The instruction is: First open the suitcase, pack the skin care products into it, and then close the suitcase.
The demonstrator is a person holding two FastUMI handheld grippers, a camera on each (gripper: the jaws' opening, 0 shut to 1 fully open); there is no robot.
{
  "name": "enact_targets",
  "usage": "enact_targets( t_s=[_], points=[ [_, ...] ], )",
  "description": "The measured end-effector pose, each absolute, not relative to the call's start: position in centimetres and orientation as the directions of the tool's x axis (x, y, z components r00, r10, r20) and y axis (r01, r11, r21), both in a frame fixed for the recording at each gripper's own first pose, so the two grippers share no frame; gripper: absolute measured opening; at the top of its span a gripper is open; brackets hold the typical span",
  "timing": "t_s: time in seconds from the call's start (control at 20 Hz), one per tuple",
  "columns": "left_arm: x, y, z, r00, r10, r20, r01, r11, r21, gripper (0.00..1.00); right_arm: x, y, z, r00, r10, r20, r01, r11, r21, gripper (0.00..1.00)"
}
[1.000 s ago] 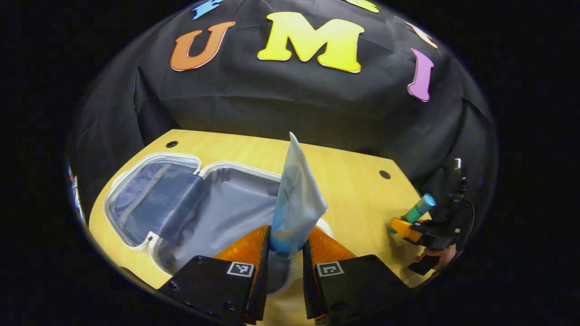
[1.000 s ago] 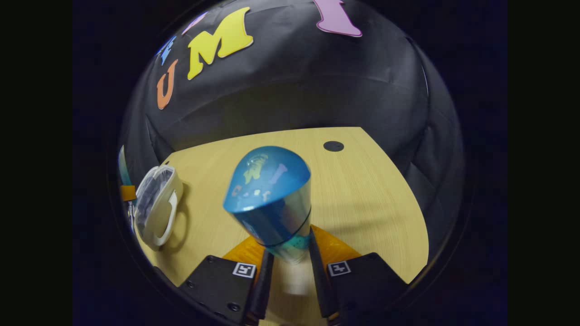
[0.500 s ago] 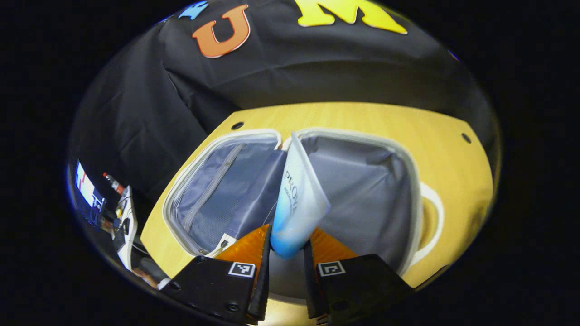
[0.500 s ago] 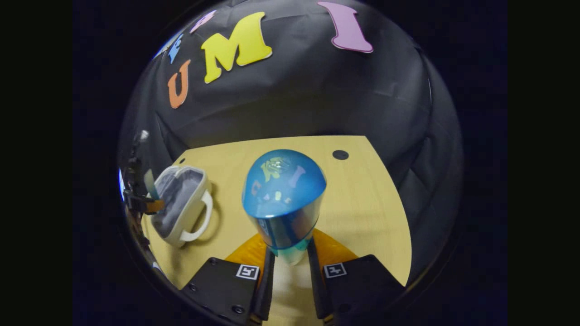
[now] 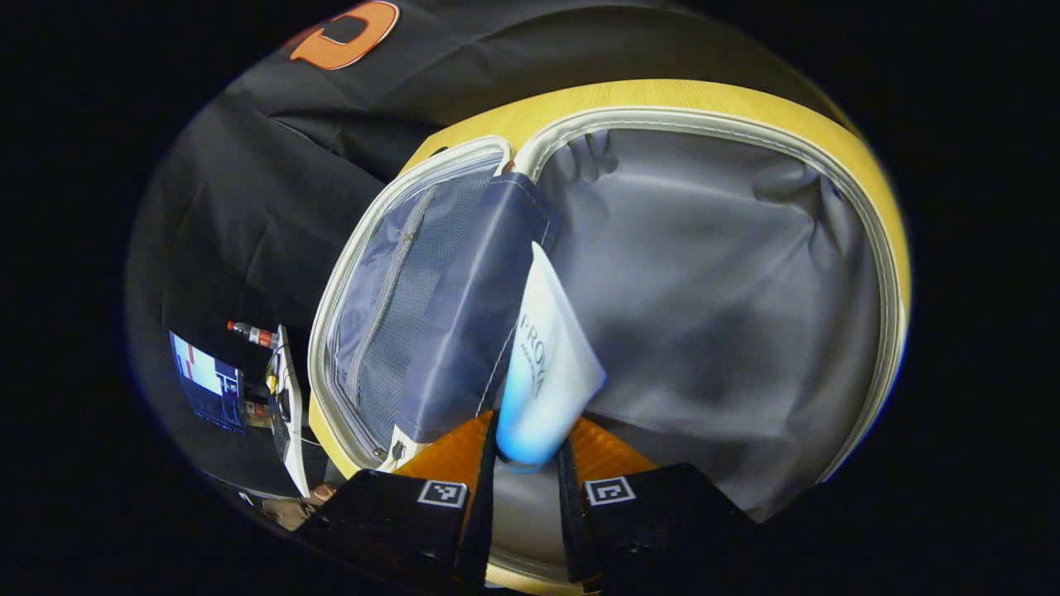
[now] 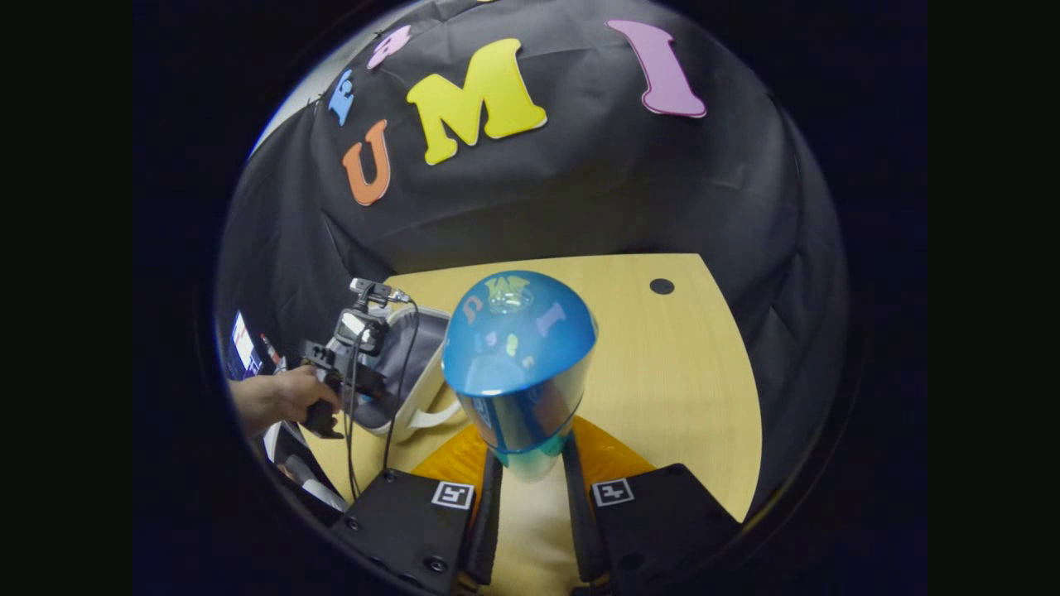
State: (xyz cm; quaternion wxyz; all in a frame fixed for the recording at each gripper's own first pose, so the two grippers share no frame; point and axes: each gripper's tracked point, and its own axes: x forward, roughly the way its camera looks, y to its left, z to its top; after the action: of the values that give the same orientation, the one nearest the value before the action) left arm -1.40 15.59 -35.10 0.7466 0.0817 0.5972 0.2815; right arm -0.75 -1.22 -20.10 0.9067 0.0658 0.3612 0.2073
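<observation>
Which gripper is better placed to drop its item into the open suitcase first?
Left: the left gripper holds the white tube over the suitcase lining; the right gripper grips the blue bottle above bare table.

I see even overhead light; the pale wooden tabletop [image 6: 662, 372] reads bright, the edges bend and darken. Reflections glint on the glossy blue bottle cap [image 6: 517, 331]. The grey fabric suitcase lining [image 5: 704, 290] looks soft and dim.

A pale wooden tabletop [image 6: 679, 364] with a round dark hole [image 6: 661, 286] near its far edge stands against the booth's black cloth wall [image 6: 580, 190], which hangs in folds. At the left, a lit screen [image 5: 205, 379] glows in the dark.
</observation>
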Motion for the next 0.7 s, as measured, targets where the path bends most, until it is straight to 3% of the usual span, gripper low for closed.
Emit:
enact_targets(
  t_s=[0.2,0.3,0.35,0.45,0.5,0.65,0.7],
  points=[
    [-1.5,15.6,-35.3,0.053,0.443,-0.895,-0.377,0.839,0.393,0.42,-1.6,-1.3,-18.6,0.674,0.431,-0.6,-0.34,0.902,0.266,0.35],
    [-1.4,15.3,-35.2,0.047,0.414,-0.909,-0.372,0.852,0.369,0.49,-1.9,-1.5,-18.5,0.679,0.428,-0.596,-0.347,0.903,0.253,0.35],
    [-1.3,15.1,-35.4,0.054,0.403,-0.914,-0.37,0.858,0.356,0.45,-2.0,-1.6,-18.6,0.681,0.426,-0.596,-0.35,0.904,0.245,0.35],
    [-1.1,14.7,-35.2,0.077,0.368,-0.927,-0.362,0.877,0.318,0.46,-2.2,-1.4,-18.9,0.679,0.421,-0.602,-0.363,0.905,0.223,0.35],
    [-0.9,14.2,-35.2,0.107,0.333,-0.937,-0.367,0.889,0.274,0.5,-2.2,-0.9,-19.0,0.676,0.427,-0.601,-0.372,0.901,0.222,0.35],
    [-0.5,12.7,-34.4,0.185,0.264,-0.947,-0.37,0.911,0.182,0.91,-2.1,1.4,-18.9,0.661,0.447,-0.603,-0.4,0.89,0.221,0.35],
    [-0.6,12.6,-33.6,0.21,0.251,-0.945,-0.37,0.915,0.161,0.95,-1.9,2.7,-18.6,0.653,0.46,-0.601,-0.415,0.882,0.224,0.35]
  ],
)
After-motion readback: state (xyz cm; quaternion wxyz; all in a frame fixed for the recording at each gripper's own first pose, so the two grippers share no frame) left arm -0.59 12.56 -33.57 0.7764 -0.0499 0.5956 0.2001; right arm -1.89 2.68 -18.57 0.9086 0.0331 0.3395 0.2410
